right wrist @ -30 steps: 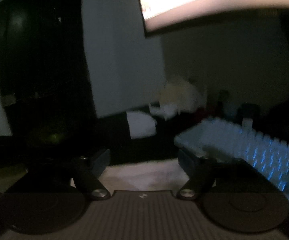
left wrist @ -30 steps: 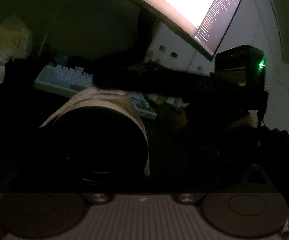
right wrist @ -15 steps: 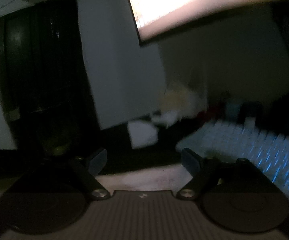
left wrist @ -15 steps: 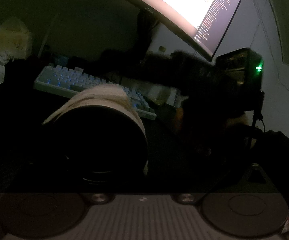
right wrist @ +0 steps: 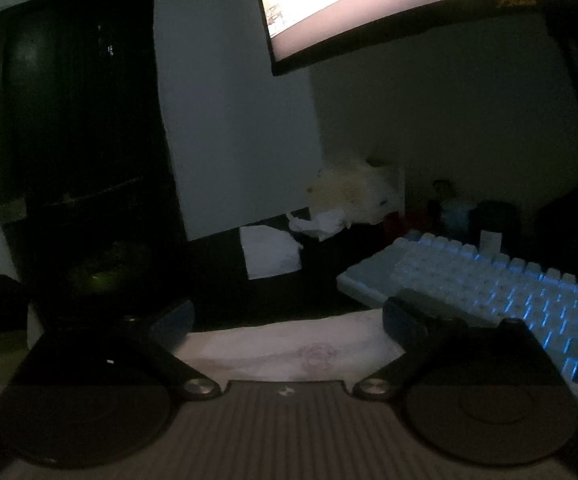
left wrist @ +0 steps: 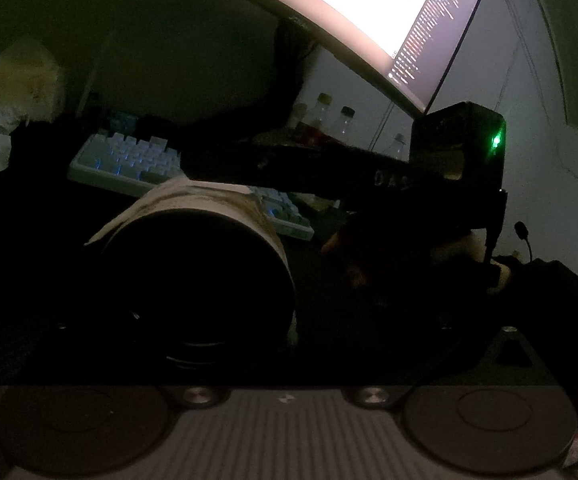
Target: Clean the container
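Note:
In the left wrist view a dark round container (left wrist: pixel 193 280) fills the near middle, with a stained white tissue (left wrist: pixel 193 200) draped over its top. My left gripper's fingers are lost in the dark, so whether they hold the container is unclear. One dark finger (left wrist: pixel 249 164) of the right gripper reaches in from the right just above the tissue. In the right wrist view my right gripper (right wrist: pixel 289 312) has its jaws opening wide. The tissue (right wrist: pixel 289 344) lies low between them, and the pads stand apart from it.
A backlit keyboard (left wrist: pixel 129 160) (right wrist: pixel 489 280) lies behind the container, under a bright curved monitor (left wrist: pixel 369 20). Small bottles (left wrist: pixel 345 120) and a black box with a green light (left wrist: pixel 461 148) stand at the right. Crumpled tissues (right wrist: pixel 321 224), a white sheet (right wrist: pixel 269 256) and a dark cabinet (right wrist: pixel 77 140) lie beyond the right gripper.
The right gripper's jaws have spread wider apart. Seen from the left wrist, it lifted off the tissue and came back down above it. The container and left hand have not moved.

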Demonstrator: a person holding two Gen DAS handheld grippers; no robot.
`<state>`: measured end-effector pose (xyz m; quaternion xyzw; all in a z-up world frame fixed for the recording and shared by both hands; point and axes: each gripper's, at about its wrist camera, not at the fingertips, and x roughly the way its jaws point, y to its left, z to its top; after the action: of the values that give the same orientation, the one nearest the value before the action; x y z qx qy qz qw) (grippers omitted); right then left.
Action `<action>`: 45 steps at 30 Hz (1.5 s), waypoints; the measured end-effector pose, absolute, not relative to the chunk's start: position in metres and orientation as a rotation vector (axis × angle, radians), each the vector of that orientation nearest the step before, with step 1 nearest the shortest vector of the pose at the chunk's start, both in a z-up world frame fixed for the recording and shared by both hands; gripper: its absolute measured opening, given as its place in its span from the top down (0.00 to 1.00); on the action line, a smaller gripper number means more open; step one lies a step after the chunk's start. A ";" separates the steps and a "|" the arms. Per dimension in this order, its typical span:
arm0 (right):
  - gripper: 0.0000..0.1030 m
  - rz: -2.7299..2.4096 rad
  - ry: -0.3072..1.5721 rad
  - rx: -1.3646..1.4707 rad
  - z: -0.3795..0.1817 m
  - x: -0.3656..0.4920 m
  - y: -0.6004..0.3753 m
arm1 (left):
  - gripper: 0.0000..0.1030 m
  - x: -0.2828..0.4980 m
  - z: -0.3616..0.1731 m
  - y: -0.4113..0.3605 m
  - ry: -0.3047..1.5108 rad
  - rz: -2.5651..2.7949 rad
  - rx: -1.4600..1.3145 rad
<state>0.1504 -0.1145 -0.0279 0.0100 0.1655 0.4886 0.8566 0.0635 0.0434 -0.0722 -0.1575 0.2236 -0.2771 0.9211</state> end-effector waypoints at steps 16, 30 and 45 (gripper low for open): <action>0.00 1.023 0.377 -0.010 -0.023 0.140 -0.108 | 0.00 0.059 -0.066 0.029 0.474 -0.516 -0.255; 0.00 1.043 0.389 -0.006 -0.024 0.153 -0.110 | 0.00 0.066 -0.057 0.023 0.549 -0.460 -0.166; 0.00 0.955 0.427 -0.064 -0.020 0.168 -0.080 | 0.00 0.087 -0.053 0.064 0.599 -0.479 -0.354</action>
<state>0.1676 -0.0800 -0.0200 -0.0304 0.2040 0.4561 0.8657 0.0872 0.0644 -0.0525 -0.1719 0.2909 -0.2326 0.9120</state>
